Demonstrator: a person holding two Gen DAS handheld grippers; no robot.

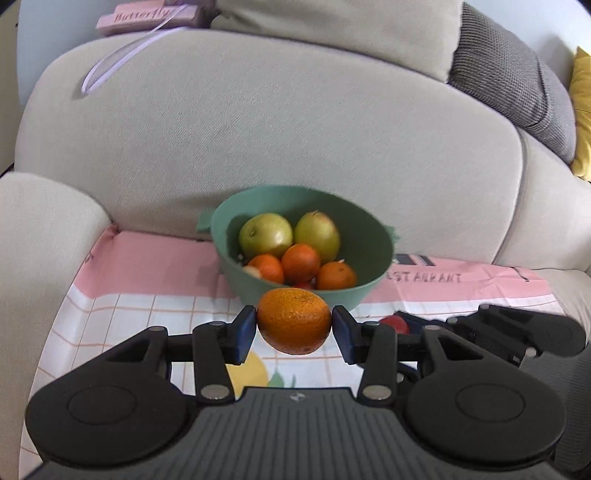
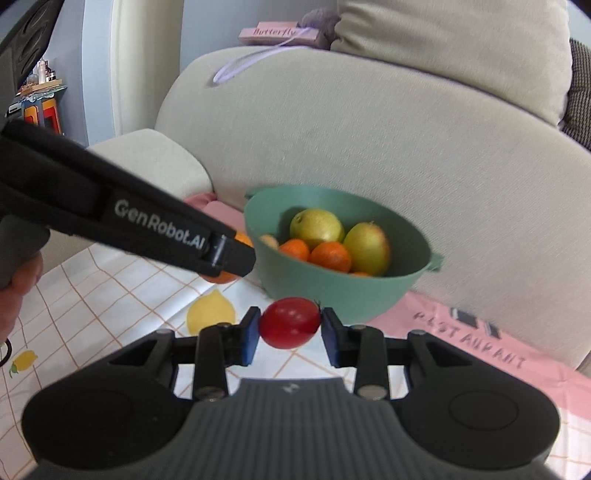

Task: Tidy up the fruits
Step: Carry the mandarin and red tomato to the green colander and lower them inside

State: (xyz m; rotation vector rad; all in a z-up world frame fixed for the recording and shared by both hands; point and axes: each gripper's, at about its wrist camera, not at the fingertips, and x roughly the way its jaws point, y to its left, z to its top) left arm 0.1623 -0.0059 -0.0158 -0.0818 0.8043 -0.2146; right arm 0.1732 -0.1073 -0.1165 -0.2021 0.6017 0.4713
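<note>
My left gripper (image 1: pixel 294 326) is shut on an orange (image 1: pixel 293 320), held above the cloth just in front of the green bowl (image 1: pixel 306 295). My right gripper (image 2: pixel 290 328) is shut on a small red tomato (image 2: pixel 290 323), also raised near the green bowl (image 2: pixel 332 295). The bowl holds two yellow-green apples (image 1: pixel 266 234) and several small oranges (image 1: pixel 300 262). In the right wrist view the left gripper (image 2: pixel 229 258) reaches in from the left, and its orange (image 2: pixel 242 240) is mostly hidden behind it. In the left wrist view the right gripper (image 1: pixel 406 325) shows low at right with a bit of red tomato (image 1: pixel 395 324).
The bowl stands on a pink and white checked cloth (image 1: pixel 147 306) spread over a beige sofa seat, close to the backrest (image 1: pixel 277 129). An armrest (image 1: pixel 40 229) rises at left. Cushions (image 1: pixel 509 77) and a pink box (image 1: pixel 147 16) lie on top of the backrest.
</note>
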